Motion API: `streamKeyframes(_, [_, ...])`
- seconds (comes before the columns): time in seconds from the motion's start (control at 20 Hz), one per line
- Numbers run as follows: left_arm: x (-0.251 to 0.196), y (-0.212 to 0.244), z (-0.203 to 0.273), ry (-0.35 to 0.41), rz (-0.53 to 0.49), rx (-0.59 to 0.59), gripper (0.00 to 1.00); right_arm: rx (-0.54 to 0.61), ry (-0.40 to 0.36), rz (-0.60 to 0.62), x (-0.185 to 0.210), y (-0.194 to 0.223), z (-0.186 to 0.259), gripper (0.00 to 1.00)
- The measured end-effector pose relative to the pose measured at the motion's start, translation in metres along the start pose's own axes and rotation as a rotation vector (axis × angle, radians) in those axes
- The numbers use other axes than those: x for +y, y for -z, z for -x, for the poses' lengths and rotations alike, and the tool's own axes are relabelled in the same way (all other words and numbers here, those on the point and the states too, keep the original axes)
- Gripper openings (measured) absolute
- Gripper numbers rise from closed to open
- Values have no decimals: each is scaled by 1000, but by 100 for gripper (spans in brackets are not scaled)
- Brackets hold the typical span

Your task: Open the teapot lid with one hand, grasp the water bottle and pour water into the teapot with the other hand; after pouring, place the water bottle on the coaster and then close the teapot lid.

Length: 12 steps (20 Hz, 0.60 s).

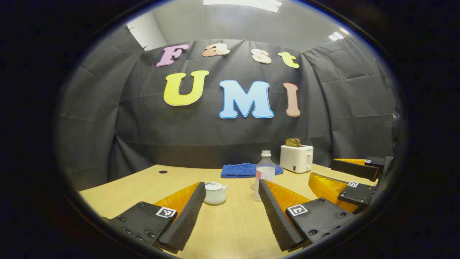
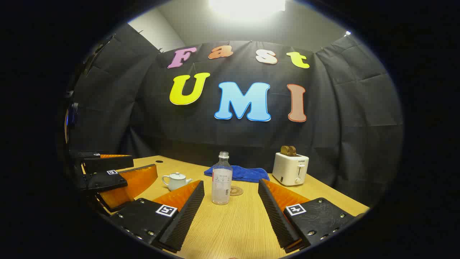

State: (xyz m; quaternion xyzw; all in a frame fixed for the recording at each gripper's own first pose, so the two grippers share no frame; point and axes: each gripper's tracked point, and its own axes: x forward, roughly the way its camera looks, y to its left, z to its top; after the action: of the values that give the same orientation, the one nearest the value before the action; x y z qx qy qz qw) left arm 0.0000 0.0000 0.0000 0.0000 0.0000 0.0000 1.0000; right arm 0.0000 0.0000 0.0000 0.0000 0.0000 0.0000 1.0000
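Black cloth walls close in a pale wooden worktop that carries everything. Largest on it is a white toaster at the back right, beside a folded blue towel. The water bottle stands upright mid-worktop, uncapped, clear and thin-walled; it probably dents under a hard squeeze, so the mid-body near the label looks the safest hold. Just behind it lies the round coaster. The small white teapot sits left of the bottle, lid on; glazed ceramic is likely slick and breakable, and the lid's knob is the place to pinch. Left gripper and right gripper both hover low with jaws spread wide, holding nothing.
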Motion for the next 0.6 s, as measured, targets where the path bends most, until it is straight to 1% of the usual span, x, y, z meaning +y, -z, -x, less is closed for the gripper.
streamKeyframes(0.6, [-1, 1, 0, 12, 5, 2, 99, 10, -22, 7, 11, 4, -4, 94])
